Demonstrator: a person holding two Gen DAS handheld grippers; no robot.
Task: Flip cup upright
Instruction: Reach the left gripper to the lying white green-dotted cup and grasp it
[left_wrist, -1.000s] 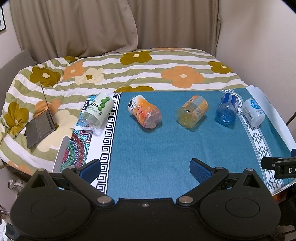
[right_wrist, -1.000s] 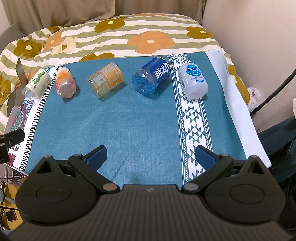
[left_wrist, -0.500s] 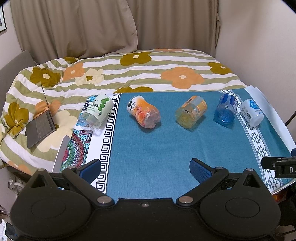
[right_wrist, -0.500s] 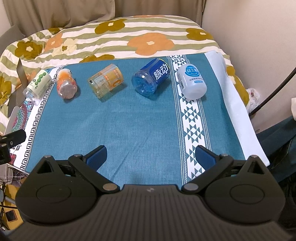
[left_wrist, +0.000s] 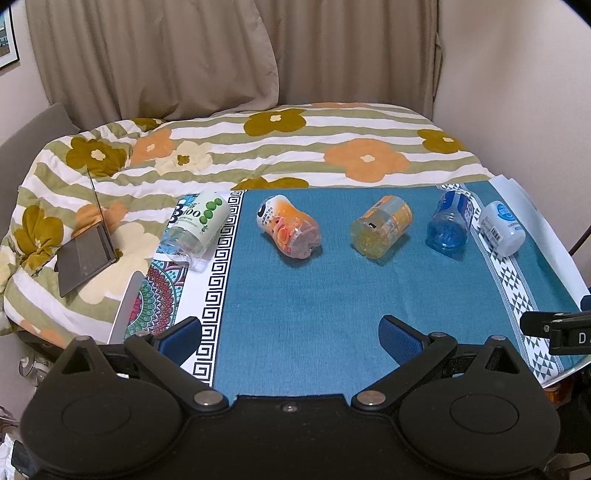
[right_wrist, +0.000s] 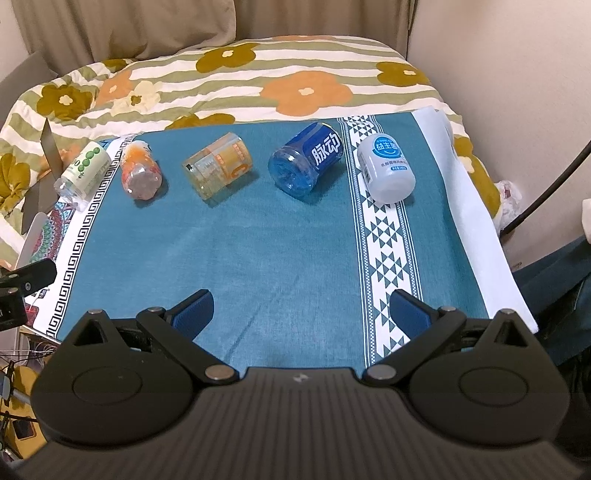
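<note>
Several cut-bottle cups lie on their sides in a row on the teal tablecloth (left_wrist: 295, 295): a green-dotted white one (left_wrist: 195, 229) (right_wrist: 83, 171), an orange one (left_wrist: 290, 230) (right_wrist: 140, 173), a yellow-orange one (left_wrist: 380, 227) (right_wrist: 218, 166), a blue one (left_wrist: 450, 223) (right_wrist: 308, 160) and a white one (left_wrist: 500, 229) (right_wrist: 386, 168). My left gripper (left_wrist: 290, 332) is open and empty, well short of the row. My right gripper (right_wrist: 301, 310) is open and empty, also near the front of the cloth.
A floral striped quilt (left_wrist: 295, 147) covers the bed behind the cloth. A laptop (left_wrist: 88, 251) lies open at the left. A wall (right_wrist: 517, 74) stands close on the right. The cloth's white right edge (right_wrist: 476, 229) drops off toward dark clothing.
Both views have shifted slightly; the cups sit a little farther back and left in the left wrist view. No cup has moved on the cloth and both grippers stay open.
</note>
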